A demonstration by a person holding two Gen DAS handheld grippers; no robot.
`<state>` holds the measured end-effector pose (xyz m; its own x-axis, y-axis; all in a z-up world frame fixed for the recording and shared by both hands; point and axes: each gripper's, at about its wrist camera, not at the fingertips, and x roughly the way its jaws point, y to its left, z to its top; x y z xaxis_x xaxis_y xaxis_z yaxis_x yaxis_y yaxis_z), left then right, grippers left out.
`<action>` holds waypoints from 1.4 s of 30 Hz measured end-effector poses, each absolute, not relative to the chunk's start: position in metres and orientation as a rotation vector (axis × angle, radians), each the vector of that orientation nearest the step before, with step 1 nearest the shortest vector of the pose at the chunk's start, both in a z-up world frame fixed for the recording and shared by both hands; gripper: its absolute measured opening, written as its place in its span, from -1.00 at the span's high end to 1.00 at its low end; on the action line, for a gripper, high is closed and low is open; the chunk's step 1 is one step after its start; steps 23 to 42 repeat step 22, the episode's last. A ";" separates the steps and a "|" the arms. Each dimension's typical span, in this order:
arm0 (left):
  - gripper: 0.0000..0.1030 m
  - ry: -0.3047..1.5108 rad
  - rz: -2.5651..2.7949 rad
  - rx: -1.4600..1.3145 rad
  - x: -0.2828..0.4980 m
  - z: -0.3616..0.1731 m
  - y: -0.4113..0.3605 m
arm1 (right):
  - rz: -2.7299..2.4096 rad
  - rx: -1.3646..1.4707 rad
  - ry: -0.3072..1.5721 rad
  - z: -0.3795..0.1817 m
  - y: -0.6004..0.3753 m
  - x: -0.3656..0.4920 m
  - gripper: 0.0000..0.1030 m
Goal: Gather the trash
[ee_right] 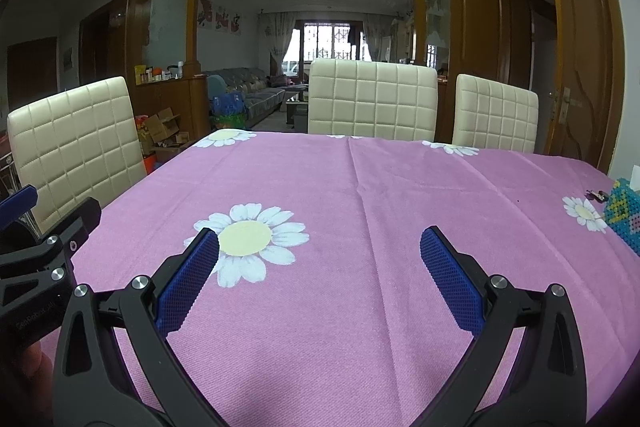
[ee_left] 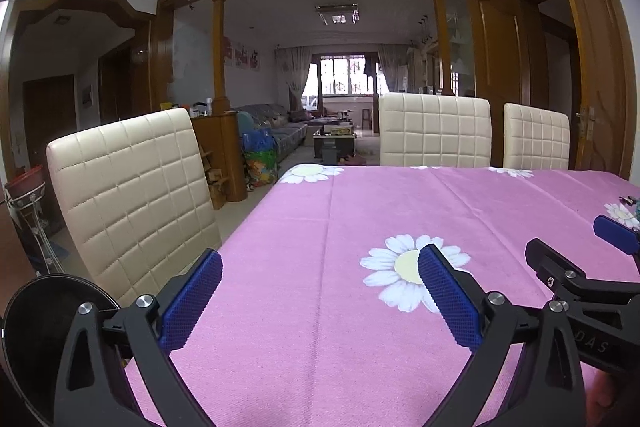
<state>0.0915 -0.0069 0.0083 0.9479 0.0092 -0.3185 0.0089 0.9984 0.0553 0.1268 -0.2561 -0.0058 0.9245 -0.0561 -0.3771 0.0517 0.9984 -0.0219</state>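
My left gripper (ee_left: pixel 320 291) hovers open over the near left part of a pink tablecloth with white daisies (ee_left: pixel 400 203); nothing lies between its blue pads. My right gripper (ee_right: pixel 320 275) is open too, over the middle of the same cloth (ee_right: pixel 400 187), also empty. Each gripper shows at the edge of the other's view: the right one (ee_left: pixel 600 255) at the far right, the left one (ee_right: pixel 36 223) at the far left. No trash item is plainly visible on the cloth; a small dark object (ee_right: pixel 595 195) lies near the right edge.
A blue beaded box (ee_right: pixel 622 215) stands at the table's right edge. Three cream quilted chairs (ee_right: pixel 372 99) (ee_right: pixel 76 139) (ee_right: pixel 496 115) ring the table. A wooden door (ee_right: pixel 580 47) stands on the right. A living room with a sofa (ee_right: pixel 256 95) lies beyond.
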 end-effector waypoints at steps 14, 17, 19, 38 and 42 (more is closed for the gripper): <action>-0.86 0.330 0.000 0.068 0.092 0.008 -0.008 | -0.057 0.000 0.397 -0.005 -0.257 0.128 -0.93; -0.86 0.340 -0.011 0.069 0.094 0.007 -0.007 | -0.060 0.005 0.399 -0.005 -0.258 0.129 -0.93; -0.86 0.352 -0.031 0.064 0.096 0.006 -0.007 | -0.059 0.010 0.402 -0.006 -0.259 0.130 -0.93; -0.86 0.355 -0.037 0.065 0.097 0.006 -0.007 | -0.060 0.011 0.403 -0.006 -0.259 0.130 -0.93; -0.86 0.355 -0.037 0.065 0.097 0.006 -0.007 | -0.060 0.011 0.403 -0.006 -0.259 0.130 -0.93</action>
